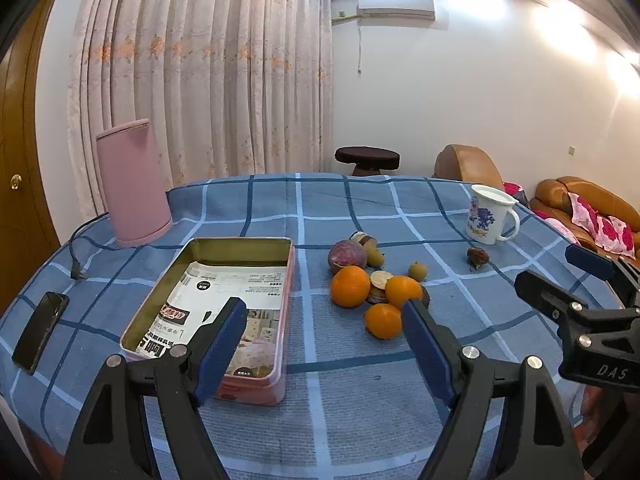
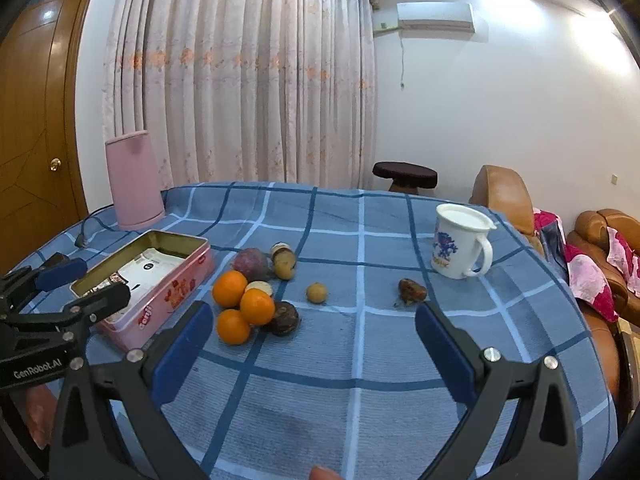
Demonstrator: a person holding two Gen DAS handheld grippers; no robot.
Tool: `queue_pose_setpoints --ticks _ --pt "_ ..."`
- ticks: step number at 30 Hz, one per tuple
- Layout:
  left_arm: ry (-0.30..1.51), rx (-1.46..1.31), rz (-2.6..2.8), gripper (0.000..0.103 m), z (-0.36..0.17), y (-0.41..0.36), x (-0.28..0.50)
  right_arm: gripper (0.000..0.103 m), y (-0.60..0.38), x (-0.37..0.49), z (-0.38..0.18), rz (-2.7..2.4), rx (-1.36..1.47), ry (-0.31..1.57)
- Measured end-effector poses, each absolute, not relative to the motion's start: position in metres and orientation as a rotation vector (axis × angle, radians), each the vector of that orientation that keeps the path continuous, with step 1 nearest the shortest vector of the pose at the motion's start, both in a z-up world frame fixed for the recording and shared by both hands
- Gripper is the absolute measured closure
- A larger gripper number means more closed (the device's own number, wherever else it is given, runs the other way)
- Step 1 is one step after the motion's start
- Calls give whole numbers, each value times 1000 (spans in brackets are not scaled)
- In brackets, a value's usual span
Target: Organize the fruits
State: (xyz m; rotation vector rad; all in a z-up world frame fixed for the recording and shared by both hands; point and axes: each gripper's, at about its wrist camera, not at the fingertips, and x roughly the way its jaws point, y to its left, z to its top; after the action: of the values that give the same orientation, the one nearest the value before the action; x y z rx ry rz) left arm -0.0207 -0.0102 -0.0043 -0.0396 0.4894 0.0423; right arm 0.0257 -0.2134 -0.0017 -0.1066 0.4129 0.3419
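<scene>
A heap of fruit lies mid-table: three oranges (image 1: 350, 286) (image 2: 229, 288), a round purple fruit (image 1: 347, 257) (image 2: 250, 263), a dark brown fruit (image 2: 285, 318) and small yellowish fruits (image 1: 417, 271) (image 2: 316, 292). A brown scrap (image 1: 478, 258) (image 2: 412, 290) lies apart, near the mug. The pink tin (image 1: 240, 242) (image 2: 160, 292) stands open left of the heap, with printed paper inside. My left gripper (image 1: 324, 312) (image 2: 88, 284) hovers open over the tin's near right corner. My right gripper (image 2: 313, 316) (image 1: 560, 272) hangs open, nearer than the fruit, holding nothing.
A white printed mug (image 1: 490, 216) (image 2: 460, 246) stands at the right. A pink cylinder (image 1: 134, 184) and a power cable (image 1: 78, 272) sit at the far left, a black phone (image 1: 40, 332) near the left edge. Brown sofas (image 2: 600, 232) lie beyond the blue checked tablecloth (image 2: 360, 380).
</scene>
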Motion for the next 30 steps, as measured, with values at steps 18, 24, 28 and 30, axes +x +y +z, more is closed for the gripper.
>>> queue_pose_setpoints --ticks 18,24,28,30 --pt "488 -12 68 22 -9 -15 -22 0 -215 29 -9 369 -59 412" --pt "488 -14 69 22 -9 -17 -22 0 -216 27 -9 374 -56 405" --pt "487 -14 68 22 -9 -18 -22 0 -216 27 -9 378 -55 408" --pt "486 -14 68 22 -9 -18 -21 0 -216 27 -10 379 -54 408"
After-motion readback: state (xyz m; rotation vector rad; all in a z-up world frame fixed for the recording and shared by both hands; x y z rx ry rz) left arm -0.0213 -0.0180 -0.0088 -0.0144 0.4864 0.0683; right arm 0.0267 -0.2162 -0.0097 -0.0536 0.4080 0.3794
